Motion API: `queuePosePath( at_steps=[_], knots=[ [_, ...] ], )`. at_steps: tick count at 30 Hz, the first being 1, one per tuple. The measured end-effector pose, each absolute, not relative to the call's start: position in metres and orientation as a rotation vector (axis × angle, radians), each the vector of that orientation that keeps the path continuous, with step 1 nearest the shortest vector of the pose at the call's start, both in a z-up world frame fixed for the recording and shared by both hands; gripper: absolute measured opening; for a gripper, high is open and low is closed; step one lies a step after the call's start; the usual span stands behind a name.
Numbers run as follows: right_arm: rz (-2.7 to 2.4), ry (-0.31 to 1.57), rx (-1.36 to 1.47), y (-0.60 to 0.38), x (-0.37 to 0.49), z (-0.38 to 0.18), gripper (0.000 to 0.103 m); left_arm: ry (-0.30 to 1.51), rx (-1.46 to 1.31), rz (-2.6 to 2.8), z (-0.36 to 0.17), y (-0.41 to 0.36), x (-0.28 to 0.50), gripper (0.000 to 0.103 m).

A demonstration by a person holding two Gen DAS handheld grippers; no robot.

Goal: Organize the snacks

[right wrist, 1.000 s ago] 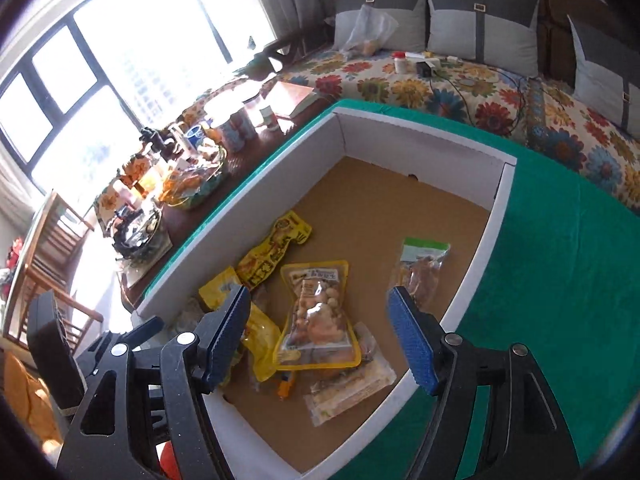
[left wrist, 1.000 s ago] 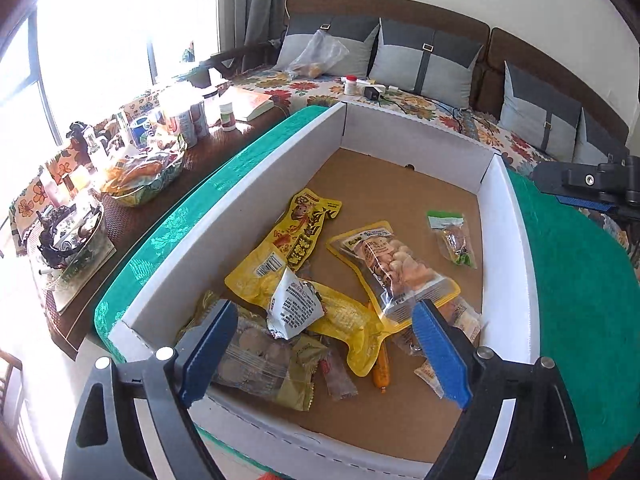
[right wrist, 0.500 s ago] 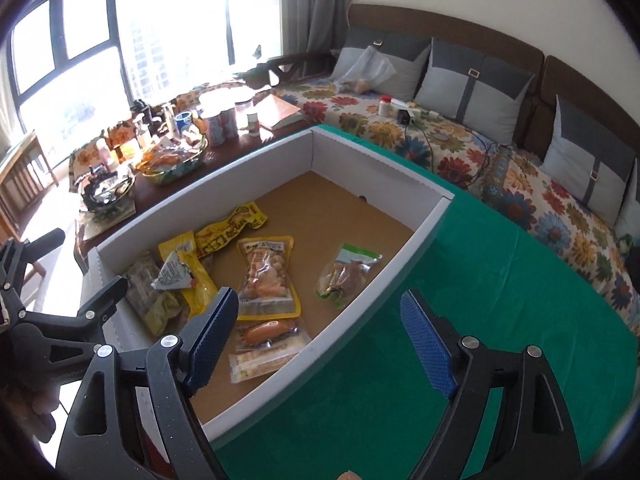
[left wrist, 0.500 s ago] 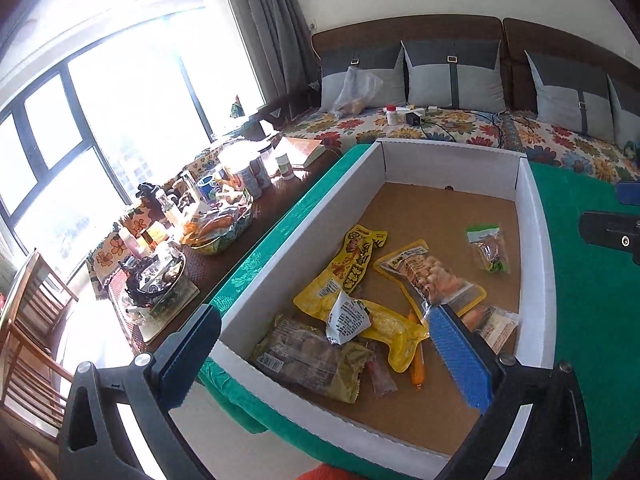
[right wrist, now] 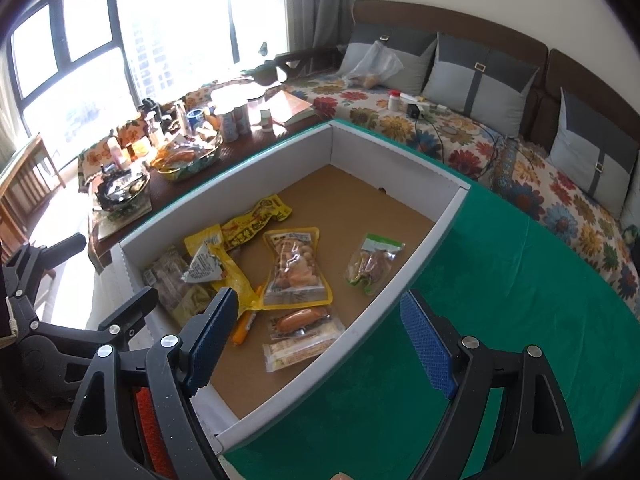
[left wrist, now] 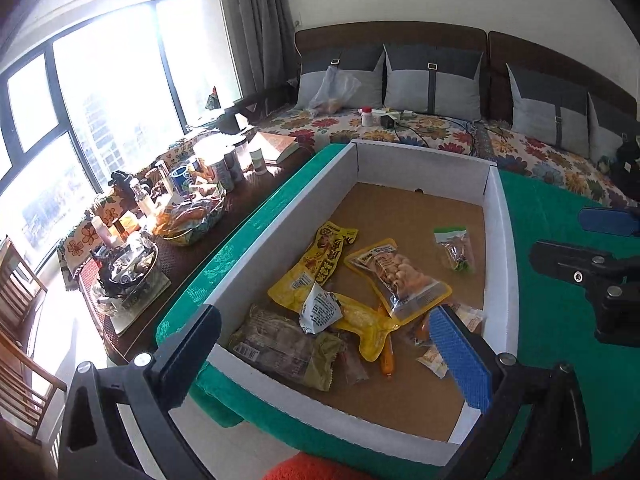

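Note:
A white-walled cardboard box lies on a green cloth. Inside are several snack packs: a clear-windowed yellow pack, a long yellow pack, a green-topped clear bag, a brown-green pack, a white folded packet and sausages. My left gripper is open and empty above the box's near end. My right gripper is open and empty over the box's right wall.
A dark side table crowded with jars, bottles and bowls stands left of the box. A floral sofa with grey cushions runs behind. Green cloth spreads right of the box. A wooden chair is at far left.
Both grippers have pulled back and up from the box, so more of the room shows. The snacks have not moved. Both stay open.

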State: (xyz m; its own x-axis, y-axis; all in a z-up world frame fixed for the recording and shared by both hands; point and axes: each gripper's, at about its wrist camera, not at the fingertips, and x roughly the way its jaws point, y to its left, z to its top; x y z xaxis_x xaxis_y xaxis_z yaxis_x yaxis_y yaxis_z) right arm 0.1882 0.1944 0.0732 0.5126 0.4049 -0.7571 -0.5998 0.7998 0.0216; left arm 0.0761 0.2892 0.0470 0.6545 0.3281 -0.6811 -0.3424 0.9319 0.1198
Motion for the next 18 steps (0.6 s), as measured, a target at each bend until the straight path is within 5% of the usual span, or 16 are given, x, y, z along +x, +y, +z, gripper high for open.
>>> queuePosePath(
  at_steps=[18],
  knots=[
    [0.575, 0.885, -0.243, 0.204, 0.186, 0.071, 0.086, 0.883, -0.154, 0.356, 0.038, 0.316, 0.08, 0.103]
  ],
)
